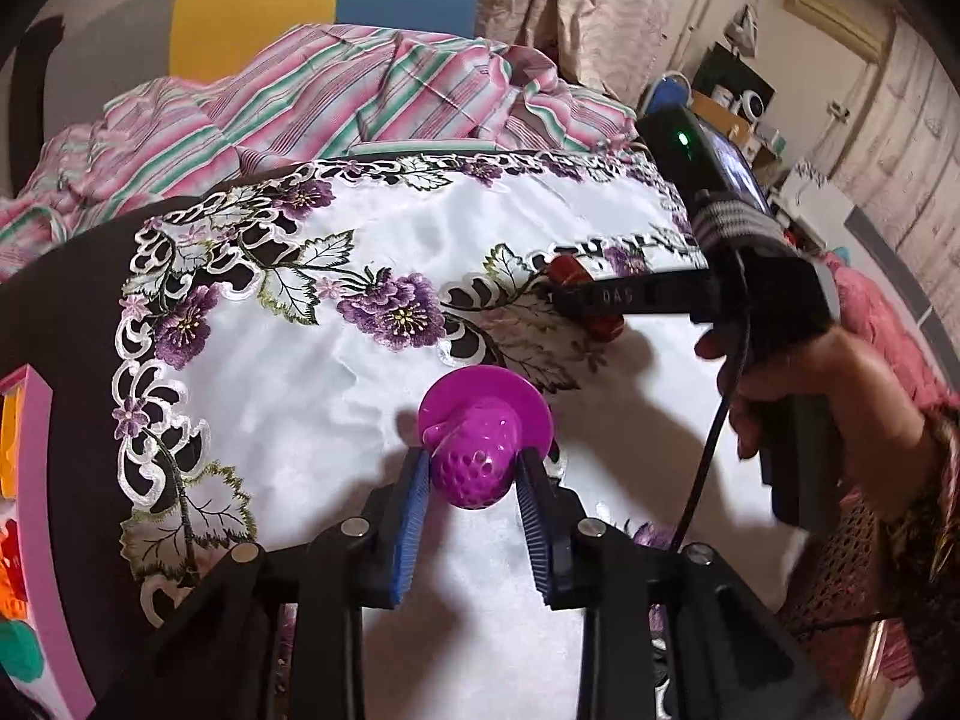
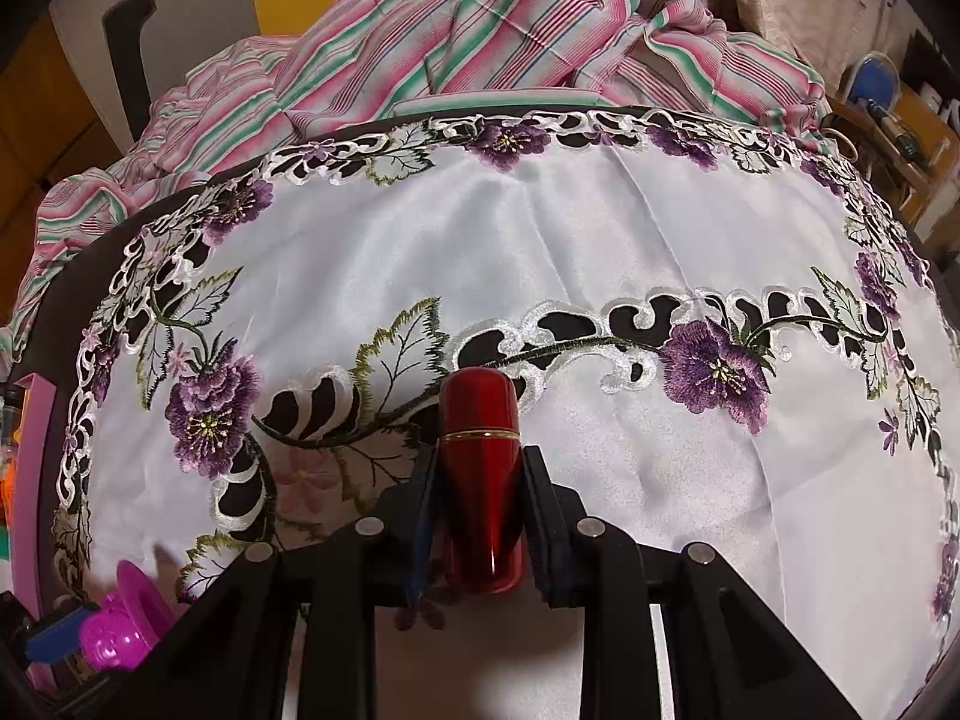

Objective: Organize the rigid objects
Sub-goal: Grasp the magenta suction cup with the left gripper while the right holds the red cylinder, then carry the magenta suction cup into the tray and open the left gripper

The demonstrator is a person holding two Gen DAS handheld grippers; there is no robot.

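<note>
The left gripper is clamped on a purple toy, its blue pads pressing the dimpled round end while the toy's wide flared rim points away, over the near middle of the white cloth. The right gripper is closed around a glossy red tube with a thin gold band, which lies lengthwise between the jaws, its rounded end pointing away toward the embroidered purple flowers. In the left view the right gripper sits farther off and to the right, held by a hand. A striped fabric is heaped beyond the cloth's far edge.
</note>
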